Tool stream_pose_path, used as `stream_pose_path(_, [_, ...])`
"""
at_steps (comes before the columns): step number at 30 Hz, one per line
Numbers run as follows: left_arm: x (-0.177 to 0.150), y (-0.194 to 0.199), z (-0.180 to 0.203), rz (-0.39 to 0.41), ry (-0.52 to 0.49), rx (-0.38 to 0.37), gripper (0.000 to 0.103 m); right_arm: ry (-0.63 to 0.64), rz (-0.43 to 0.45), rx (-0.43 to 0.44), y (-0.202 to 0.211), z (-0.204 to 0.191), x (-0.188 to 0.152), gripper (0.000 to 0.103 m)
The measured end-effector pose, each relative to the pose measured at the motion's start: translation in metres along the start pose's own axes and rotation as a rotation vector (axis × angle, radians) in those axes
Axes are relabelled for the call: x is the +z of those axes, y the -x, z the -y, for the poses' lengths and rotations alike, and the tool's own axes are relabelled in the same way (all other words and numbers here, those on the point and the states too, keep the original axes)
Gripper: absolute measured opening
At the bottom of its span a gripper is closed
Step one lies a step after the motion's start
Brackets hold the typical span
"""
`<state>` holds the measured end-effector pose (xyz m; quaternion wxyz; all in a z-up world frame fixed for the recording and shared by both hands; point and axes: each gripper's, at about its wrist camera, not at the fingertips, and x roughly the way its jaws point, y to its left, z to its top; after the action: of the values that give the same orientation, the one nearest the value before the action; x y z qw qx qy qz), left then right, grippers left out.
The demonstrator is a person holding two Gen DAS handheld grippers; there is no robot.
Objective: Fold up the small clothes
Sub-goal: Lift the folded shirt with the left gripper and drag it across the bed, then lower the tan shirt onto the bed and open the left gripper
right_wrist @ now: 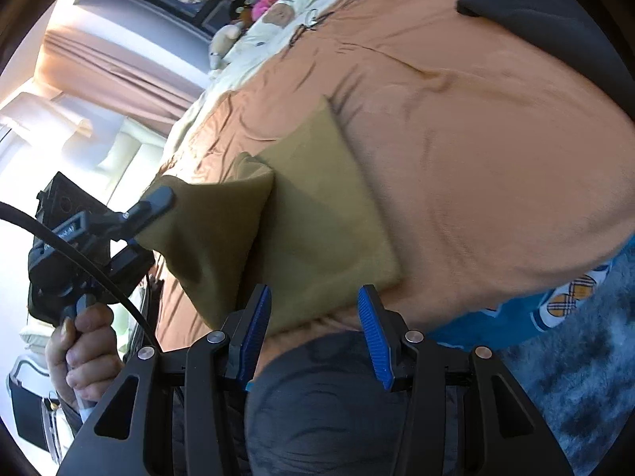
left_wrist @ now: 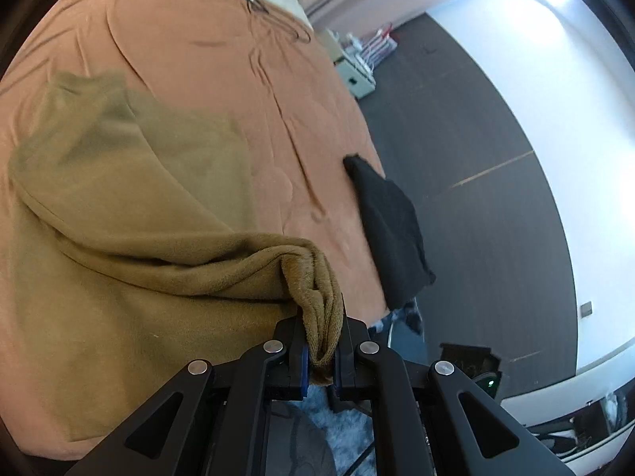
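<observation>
An olive-brown cloth [left_wrist: 119, 214] lies on the orange bedspread [left_wrist: 222, 79]. My left gripper [left_wrist: 320, 353] is shut on a bunched corner of the cloth and holds it lifted, so that part is folded over the rest. In the right wrist view the cloth [right_wrist: 317, 214] lies flat with its left part raised by the left gripper [right_wrist: 152, 206]. My right gripper [right_wrist: 313, 317] is open and empty, its blue pads [right_wrist: 375, 333] just short of the cloth's near edge.
A black garment [left_wrist: 391, 230] lies at the bed's right edge, and shows in the right wrist view [right_wrist: 543, 4]. A thin black strap [left_wrist: 258, 4] lies further up the bed. Pillows and soft toys [right_wrist: 274, 4] sit at the head. Dark floor [left_wrist: 476, 158] lies beside the bed.
</observation>
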<state>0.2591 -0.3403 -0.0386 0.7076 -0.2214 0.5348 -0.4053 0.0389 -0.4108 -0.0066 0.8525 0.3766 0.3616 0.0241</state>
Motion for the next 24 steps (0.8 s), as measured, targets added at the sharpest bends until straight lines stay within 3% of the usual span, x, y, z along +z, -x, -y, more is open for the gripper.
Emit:
stream_pose_path(8, [-0.014,-0.038,0.003,-0.074,-0.01,0.03,0.007,-0.024,-0.011,-0.006,0.011,0.006,-0.002,0.044])
stream_pose_path(10, [-0.016,-0.049,0.002,-0.107,-0.005,0.029,0.015,-0.028,-0.016,-0.004,0.011,0.011,0.001,0.044])
stream_pose_path(13, [-0.019,-0.06,-0.006,-0.159,0.032,-0.006,0.041,-0.034,-0.025,-0.007,0.01,0.015,0.002,0.044])
stream_pose_path(15, [-0.019,-0.056,-0.013,-0.154,0.047,0.006,0.07,-0.032,-0.032,-0.012,0.009,0.017,0.003,0.044])
stream_pose_path(17, [-0.015,-0.048,-0.018,-0.124,0.053,0.025,0.082,-0.026,-0.035,-0.015,0.01,0.016,0.004,0.044])
stream_pose_path(24, [-0.005,-0.021,-0.052,-0.057,0.12,0.109,0.09,0.013,-0.055,0.005,0.002,0.006,0.006,0.044])
